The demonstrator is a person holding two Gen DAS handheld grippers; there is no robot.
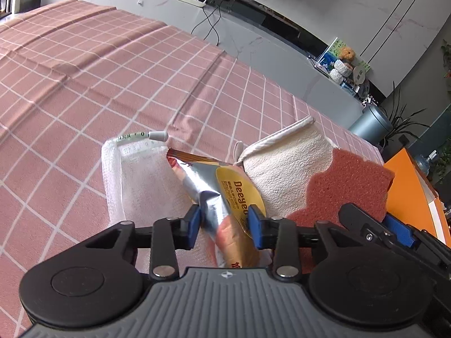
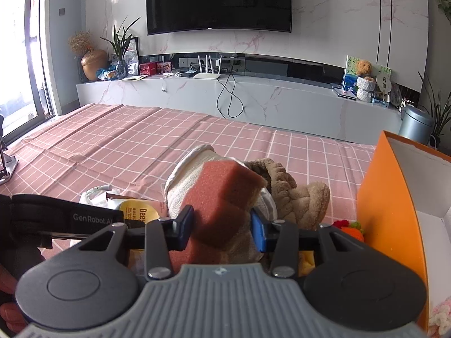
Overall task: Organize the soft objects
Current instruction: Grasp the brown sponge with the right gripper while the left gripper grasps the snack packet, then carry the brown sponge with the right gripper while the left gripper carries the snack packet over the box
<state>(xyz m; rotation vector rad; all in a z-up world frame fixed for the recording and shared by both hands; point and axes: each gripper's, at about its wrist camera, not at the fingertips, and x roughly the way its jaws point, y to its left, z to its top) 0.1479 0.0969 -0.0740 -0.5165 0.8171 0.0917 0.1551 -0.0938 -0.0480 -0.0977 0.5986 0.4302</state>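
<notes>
So the left hand-held gripper (image 1: 224, 221) is about a third of the way open and clamped around a shiny foil snack packet (image 1: 222, 194), with both blue pads (image 1: 194, 222) pressing into its crinkled sides, and it's angled down toward the pile. The packet lies between a white mesh bag (image 1: 132, 174) with a little white cap at its top edge and a cream towel mitt (image 1: 284, 169), all of it sitting on the bench under a pink checked cloth (image 1: 112, 84). The right hand-held gripper (image 2: 222, 224) is open a bit under halfway and squeezing a reddish-brown sponge (image 2: 225, 194) with a wavy edge, its pads tight on both sides. In the right wrist view the sponge sits just in front of the mitt (image 2: 183, 194), and beside that there's a fluffy tan plush thing (image 2: 298, 197), though I can't tell what exactly it is. Tucked low on the right, between the plush and the box, there's a bit of red and orange knitted stuff (image 2: 351, 226). On the right edge stands an orange box (image 2: 389, 211) with a white inside, and in its bottom corner there's something pink and cream, chunky knit (image 2: 439, 317), only partly in frame. At the left of that same view you can see the left gripper's black body with a fingertip of the person's hand (image 2: 8, 295) around the handle, blurry and up close.
</notes>
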